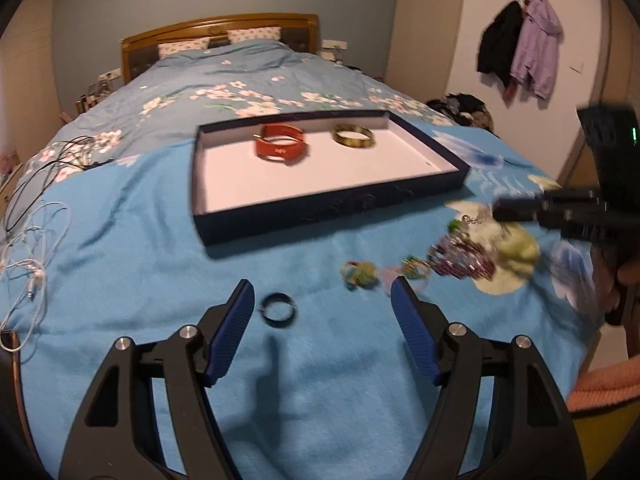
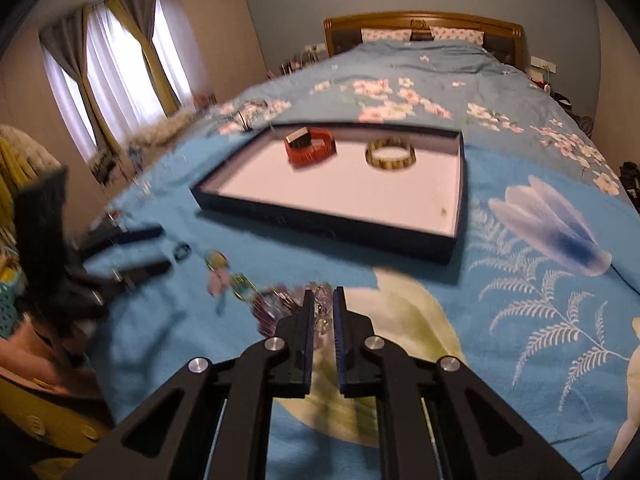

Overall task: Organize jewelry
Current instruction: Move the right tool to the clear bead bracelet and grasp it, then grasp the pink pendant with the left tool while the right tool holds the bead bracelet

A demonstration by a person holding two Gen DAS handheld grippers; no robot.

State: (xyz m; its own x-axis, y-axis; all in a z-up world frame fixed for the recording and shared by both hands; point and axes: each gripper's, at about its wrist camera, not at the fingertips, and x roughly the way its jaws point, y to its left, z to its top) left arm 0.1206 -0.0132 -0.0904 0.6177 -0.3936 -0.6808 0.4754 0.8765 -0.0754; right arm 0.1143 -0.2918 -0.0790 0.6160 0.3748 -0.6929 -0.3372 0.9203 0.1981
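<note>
Tool (image 2: pixel 322 300) in right hand clamps silvery jewelry (image 2: pixel 323 320); left tool (image 1: pixel 322 286) gapes over dark ring (image 1: pixel 279 307).

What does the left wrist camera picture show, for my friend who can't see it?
The open left gripper hangs over a blue bedspread, with a small dark ring lying between its blue fingers. Farther back, a shallow dark tray holds a red bracelet and a gold bangle. Blurry colourful jewelry lies to the right, under the right gripper.
</note>
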